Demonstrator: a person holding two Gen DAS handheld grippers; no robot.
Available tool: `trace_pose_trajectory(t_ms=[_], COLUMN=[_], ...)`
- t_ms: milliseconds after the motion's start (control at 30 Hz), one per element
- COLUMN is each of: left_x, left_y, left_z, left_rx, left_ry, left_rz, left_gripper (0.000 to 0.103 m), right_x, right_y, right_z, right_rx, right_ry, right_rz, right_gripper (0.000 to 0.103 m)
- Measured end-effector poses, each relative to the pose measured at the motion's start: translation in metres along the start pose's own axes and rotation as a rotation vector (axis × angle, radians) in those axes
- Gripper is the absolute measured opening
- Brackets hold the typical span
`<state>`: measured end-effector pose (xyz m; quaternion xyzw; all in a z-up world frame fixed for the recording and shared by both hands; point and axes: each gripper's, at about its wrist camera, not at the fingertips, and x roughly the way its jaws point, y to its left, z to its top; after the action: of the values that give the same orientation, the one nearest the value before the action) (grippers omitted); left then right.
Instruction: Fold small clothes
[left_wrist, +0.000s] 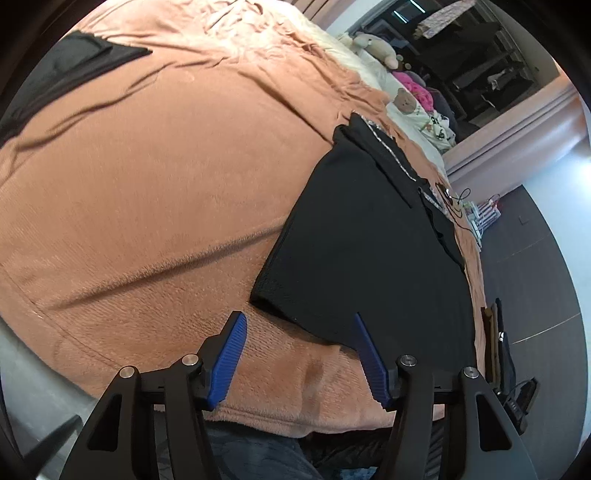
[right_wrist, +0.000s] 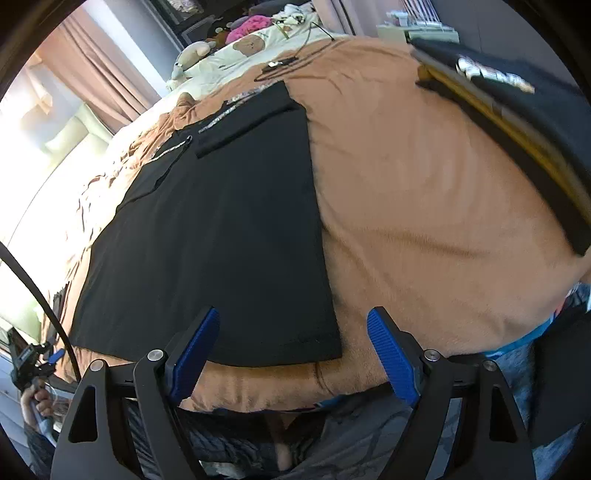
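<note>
Both tools — left tool (left_wrist: 299, 321), right tool (right_wrist: 293, 315) — unclenched, gripping nothing | black garment (right_wrist: 221, 229) flat on bed's orange blanket (right_wrist: 424, 206) | tools straddle near hem corners — likely to pinch and fold.

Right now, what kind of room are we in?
Most likely a bedroom: a bed with an orange blanket, stuffed toys by its far end, curtains at the window, and a black garment spread out for folding.
</note>
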<state>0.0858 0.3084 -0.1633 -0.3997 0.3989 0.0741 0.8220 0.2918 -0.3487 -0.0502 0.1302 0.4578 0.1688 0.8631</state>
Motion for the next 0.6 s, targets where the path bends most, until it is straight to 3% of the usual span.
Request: trace_pose_trajectory(t_ms=[267,600], left_x=[0.012,0.022], left_y=[0.012,0.01], left_z=[-0.003,0.004], left_rx=[-0.055,-0.09], left_ry=[0.043,0.053], left_rz=[-0.02,-0.044], left_gripper=[0.054,0.049], right_x=[0.021,0.024], right_y=[-0.018,-0.028], right_z=[-0.01,-0.015], right_rx=[0.043,0.08], right_ry=[0.047,0.041], right_rz=[0.102,0.14], right_gripper=[0.068,0.063])
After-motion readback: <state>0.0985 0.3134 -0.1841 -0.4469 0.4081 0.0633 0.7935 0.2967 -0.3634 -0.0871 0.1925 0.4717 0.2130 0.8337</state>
